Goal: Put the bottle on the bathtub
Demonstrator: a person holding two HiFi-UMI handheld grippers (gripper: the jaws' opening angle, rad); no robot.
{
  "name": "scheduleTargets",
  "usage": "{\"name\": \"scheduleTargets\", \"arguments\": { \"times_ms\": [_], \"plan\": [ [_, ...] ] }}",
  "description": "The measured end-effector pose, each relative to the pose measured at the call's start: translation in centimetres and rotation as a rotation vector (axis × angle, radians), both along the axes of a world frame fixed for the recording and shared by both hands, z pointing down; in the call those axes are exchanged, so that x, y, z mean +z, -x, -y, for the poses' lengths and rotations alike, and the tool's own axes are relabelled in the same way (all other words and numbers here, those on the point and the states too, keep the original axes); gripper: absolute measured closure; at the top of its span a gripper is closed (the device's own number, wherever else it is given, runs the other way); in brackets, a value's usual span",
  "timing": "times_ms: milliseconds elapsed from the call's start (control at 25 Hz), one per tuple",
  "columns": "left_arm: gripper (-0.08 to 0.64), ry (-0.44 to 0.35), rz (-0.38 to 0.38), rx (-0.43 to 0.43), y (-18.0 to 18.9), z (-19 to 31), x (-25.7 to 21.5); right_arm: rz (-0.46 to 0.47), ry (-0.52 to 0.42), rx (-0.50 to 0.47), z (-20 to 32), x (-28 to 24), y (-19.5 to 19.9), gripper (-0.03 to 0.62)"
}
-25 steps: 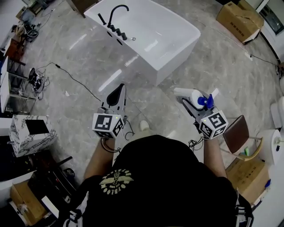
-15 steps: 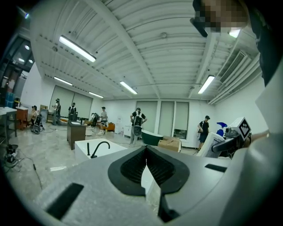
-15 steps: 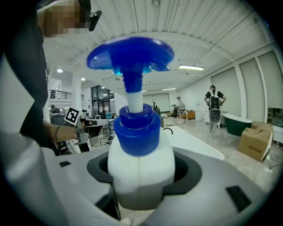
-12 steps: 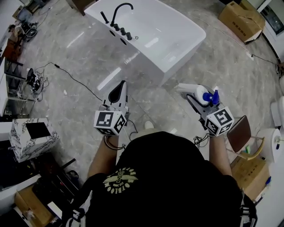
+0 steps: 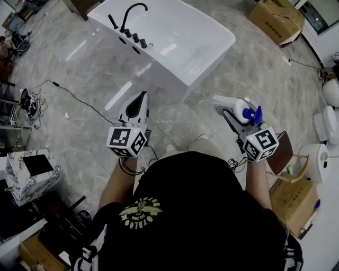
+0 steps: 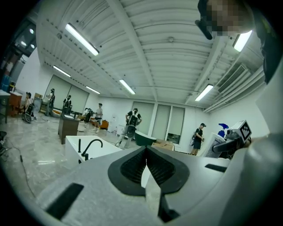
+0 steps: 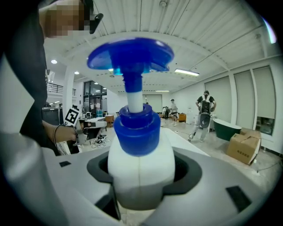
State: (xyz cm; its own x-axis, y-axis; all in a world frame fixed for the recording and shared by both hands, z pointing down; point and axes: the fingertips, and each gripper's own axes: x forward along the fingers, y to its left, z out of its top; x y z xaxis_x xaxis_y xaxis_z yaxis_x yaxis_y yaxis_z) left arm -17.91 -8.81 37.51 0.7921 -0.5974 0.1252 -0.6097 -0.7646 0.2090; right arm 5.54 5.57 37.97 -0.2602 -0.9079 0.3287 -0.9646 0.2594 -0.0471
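Observation:
The white bathtub with a black faucet stands on the floor ahead, top centre of the head view. My right gripper is shut on a white bottle with a blue pump top, held in the air right of the tub's near corner. In the right gripper view the bottle fills the gap between the jaws of that gripper. My left gripper is shut and empty, short of the tub. Its pads meet in the left gripper view, with the bathtub beyond them.
Cardboard boxes lie at the far right. A brown chair and white fixtures stand at my right. A black cable runs across the marble floor on the left, near a marbled box. Several people stand far off.
The person has stepped forward a little and both grippers have edged toward the bathtub. The bottle stays clamped in the right gripper; the left stays shut.

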Motion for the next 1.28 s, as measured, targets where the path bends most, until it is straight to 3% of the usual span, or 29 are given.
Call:
{"name": "scheduleTargets", "arguments": {
  "times_ms": [240, 600, 1080, 1280],
  "plan": [
    [0.551, -0.017, 0.001, 0.028, -2.2, 0.2, -0.4, -0.001, -0.01, 0.005, 0.5, -0.5, -1.0, 0.325],
    [0.551, 0.002, 0.022, -0.001, -2.7, 1.9, 0.1, 0.041, -0.005, -0.011, 2.9, 0.5, -2.7, 0.324],
    [0.551, 0.004, 0.097, 0.036, -11.4, 5.8, 1.8, 0.078, 0.02, -0.061, 9.1, 2.2, -9.2, 0.325],
    [0.551, -0.004, 0.109, -0.018, -14.0, 8.0, 1.6, 0.089, 0.027, -0.101, 10.8, 2.9, -12.4, 0.325]
  ]
}}
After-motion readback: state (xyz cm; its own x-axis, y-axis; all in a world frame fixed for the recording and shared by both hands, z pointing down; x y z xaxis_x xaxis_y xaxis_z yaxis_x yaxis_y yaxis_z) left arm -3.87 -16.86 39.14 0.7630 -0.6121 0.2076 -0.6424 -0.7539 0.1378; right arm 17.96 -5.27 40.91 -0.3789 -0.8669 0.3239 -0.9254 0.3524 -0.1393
